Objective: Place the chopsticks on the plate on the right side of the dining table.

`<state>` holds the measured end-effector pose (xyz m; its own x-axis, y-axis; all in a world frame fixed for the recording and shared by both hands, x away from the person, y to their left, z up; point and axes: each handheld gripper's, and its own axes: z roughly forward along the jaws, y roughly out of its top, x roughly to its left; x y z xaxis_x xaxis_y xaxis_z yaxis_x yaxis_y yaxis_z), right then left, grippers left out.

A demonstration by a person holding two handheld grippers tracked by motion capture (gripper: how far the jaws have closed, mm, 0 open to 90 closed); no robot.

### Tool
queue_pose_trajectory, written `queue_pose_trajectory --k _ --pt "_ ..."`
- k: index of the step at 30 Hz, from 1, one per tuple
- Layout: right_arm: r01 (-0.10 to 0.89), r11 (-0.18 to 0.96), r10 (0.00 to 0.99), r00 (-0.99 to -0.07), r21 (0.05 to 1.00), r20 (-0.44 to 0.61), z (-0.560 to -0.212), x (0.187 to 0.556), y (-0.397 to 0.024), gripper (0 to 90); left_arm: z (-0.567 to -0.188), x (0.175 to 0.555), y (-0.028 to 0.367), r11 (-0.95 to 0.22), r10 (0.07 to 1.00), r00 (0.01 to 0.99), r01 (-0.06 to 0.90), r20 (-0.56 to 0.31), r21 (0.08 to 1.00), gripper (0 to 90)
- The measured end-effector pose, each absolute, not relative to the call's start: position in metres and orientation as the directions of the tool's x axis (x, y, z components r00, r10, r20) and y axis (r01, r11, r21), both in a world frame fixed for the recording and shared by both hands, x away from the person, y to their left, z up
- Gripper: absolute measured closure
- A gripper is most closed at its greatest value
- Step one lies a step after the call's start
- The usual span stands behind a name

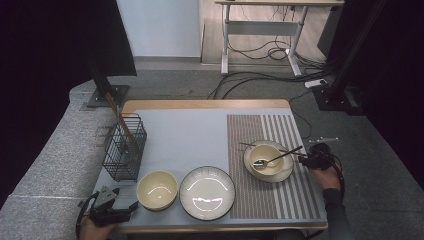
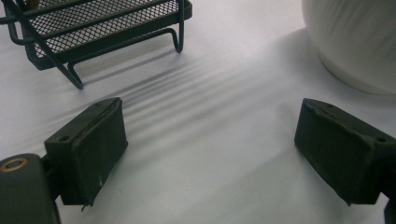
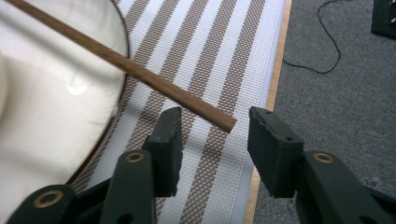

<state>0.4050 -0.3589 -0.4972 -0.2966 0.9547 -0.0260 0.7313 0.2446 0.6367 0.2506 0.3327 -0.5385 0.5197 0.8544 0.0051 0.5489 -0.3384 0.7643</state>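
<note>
Nearest the high camera, my left gripper (image 1: pixel 111 204) is resting at the tabletop's (image 1: pixel 190 135) near left corner, its jaws standing wide with nothing between them, just beside a cream bowl (image 1: pixel 157 190). I am seeing a dark plate (image 1: pixel 207 192) next to that bowl and a black wire basket (image 1: pixel 125 146) behind. My right gripper (image 3: pixel 215 130) is sitting at the right edge, jaws parted and not pressing on the wooden chopstick (image 3: pixel 126 65), whose tip is lying between them. That chopstick is leaning across a bowl on a plate (image 1: pixel 268 161) atop a brown-and-white striped placemat (image 1: pixel 292 195). Grey carpet (image 1: pixel 380 165), loose cables (image 1: pixel 260 75) and a desk frame (image 1: pixel 260 30) are filling the room behind. I am reading no labels or writing.
</note>
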Motion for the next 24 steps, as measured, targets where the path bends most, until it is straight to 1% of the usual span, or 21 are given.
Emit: queue_pose_trajectory --k 4,7,9,10,11,15,17,24 --pt "0.704 0.264 0.95 -0.31 0.659 -0.049 -0.487 0.398 -0.353 44.3 -0.539 0.251 0.333 -0.339 0.854 0.52 0.549 0.005 0.764 8.9" --pt "0.689 0.258 0.952 -0.301 0.677 -0.057 -0.479 0.397 -0.349 37.2 -0.539 0.251 0.333 -0.339 0.854 0.52 0.549 0.005 0.764 8.9" --pt "0.679 0.252 0.954 -0.295 0.69 -0.058 -0.476 0.398 -0.347 32.4 -0.538 0.251 0.333 -0.339 0.854 0.52 0.549 0.005 0.764 8.9" --pt "0.675 0.247 0.956 -0.288 0.696 -0.06 -0.476 0.399 -0.346 27.6 -0.539 0.251 0.333 -0.339 0.854 0.52 0.549 0.005 0.764 8.9" --pt "0.671 0.243 0.957 -0.282 0.701 -0.063 -0.475 0.401 -0.344 24.8 -0.539 0.251 0.333 -0.339 0.854 0.52 0.549 0.005 0.764 8.9" --pt "0.662 0.224 0.962 -0.269 0.715 -0.053 -0.477 0.408 -0.34 16.6 -0.539 0.251 0.333 -0.339 0.854 0.52 0.549 0.005 0.764 8.9" --pt "0.659 0.213 0.964 -0.26 0.721 -0.046 -0.479 0.412 -0.338 14.2 -0.539 0.251 0.333 -0.339 0.854 0.52 0.549 0.005 0.764 8.9" --pt "0.666 0.176 0.975 -0.22 0.725 -0.034 -0.488 0.428 -0.331 11.1 -0.539 0.251 0.333 -0.338 0.854 0.52 0.549 0.005 0.764 8.9"
